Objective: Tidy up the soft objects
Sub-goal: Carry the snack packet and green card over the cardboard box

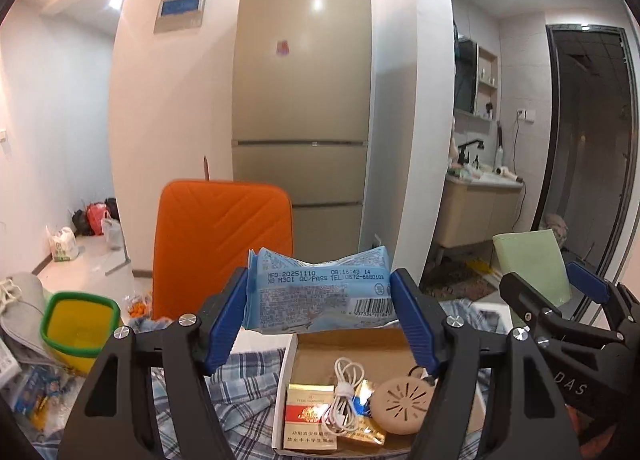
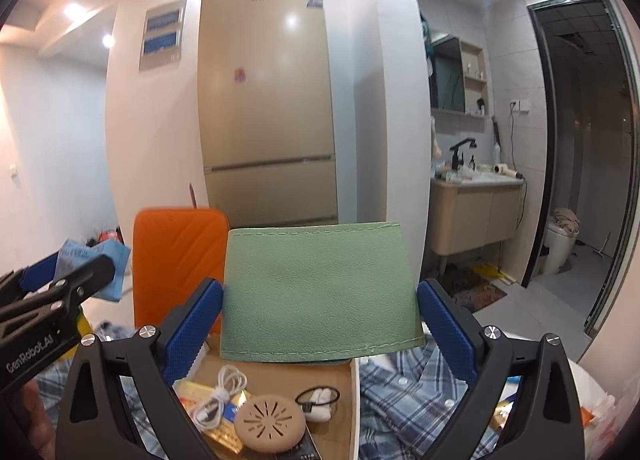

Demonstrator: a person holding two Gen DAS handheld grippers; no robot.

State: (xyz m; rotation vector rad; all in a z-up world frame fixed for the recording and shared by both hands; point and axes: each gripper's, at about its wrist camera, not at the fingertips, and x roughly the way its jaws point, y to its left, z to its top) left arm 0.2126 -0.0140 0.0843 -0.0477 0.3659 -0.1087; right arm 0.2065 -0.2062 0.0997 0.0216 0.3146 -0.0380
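Note:
A light blue soft pack of wipes [image 1: 320, 292] hangs crosswise between the blue pads of my left gripper [image 1: 320, 280], which is shut on its two ends. It hangs above an open cardboard box [image 1: 352, 344]. My right gripper [image 2: 320, 288] is shut on a pale green stitched pouch [image 2: 318, 292], held upright over the same box [image 2: 328, 380]. In the left wrist view the right gripper [image 1: 540, 280] and the green pouch [image 1: 532, 264] show at the right. The left gripper [image 2: 60, 280] with the blue pack [image 2: 96, 260] sits at the left of the right wrist view.
The box holds a red and gold carton [image 1: 310, 420], a coiled white cable [image 1: 344, 396], a beige vented disc [image 1: 402, 404] and gold packets. A blue plaid shirt [image 2: 404, 392] lies under and around it. An orange padded chair back [image 1: 220, 244], a green-rimmed yellow tub [image 1: 80, 324] and a tall fridge [image 1: 304, 100] stand beyond.

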